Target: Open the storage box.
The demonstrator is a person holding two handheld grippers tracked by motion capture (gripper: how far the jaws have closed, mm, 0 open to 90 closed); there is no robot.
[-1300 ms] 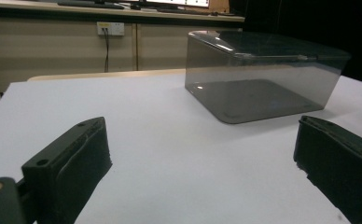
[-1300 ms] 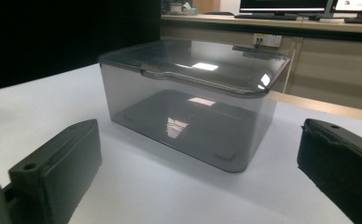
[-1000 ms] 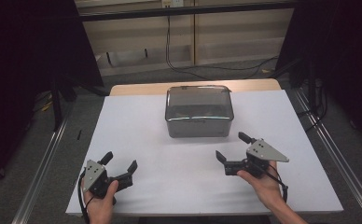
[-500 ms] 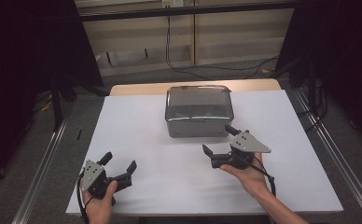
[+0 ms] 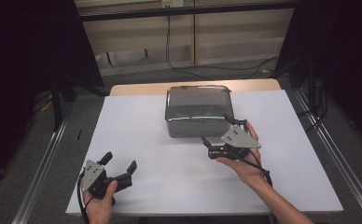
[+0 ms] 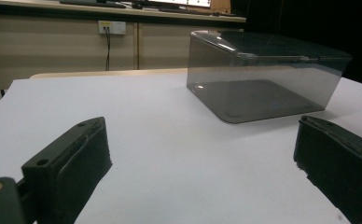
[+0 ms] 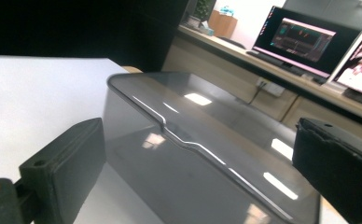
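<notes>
Smoked-grey plastic box (image 5: 198,111) with lid (translucent), toward the far middle of the white table (image 5: 146,140). Right tongs (image 5: 220,135) spread wide, just beside its near right corner. Left tongs (image 5: 119,168) also spread, well apart at the near left.

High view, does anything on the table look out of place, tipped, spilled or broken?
Nothing stands out. The clear box sits flat and upright on the white table, lid on, with no spill or crack visible. The right tool is open at its front right corner; the left tool is open, well apart from it.
</notes>
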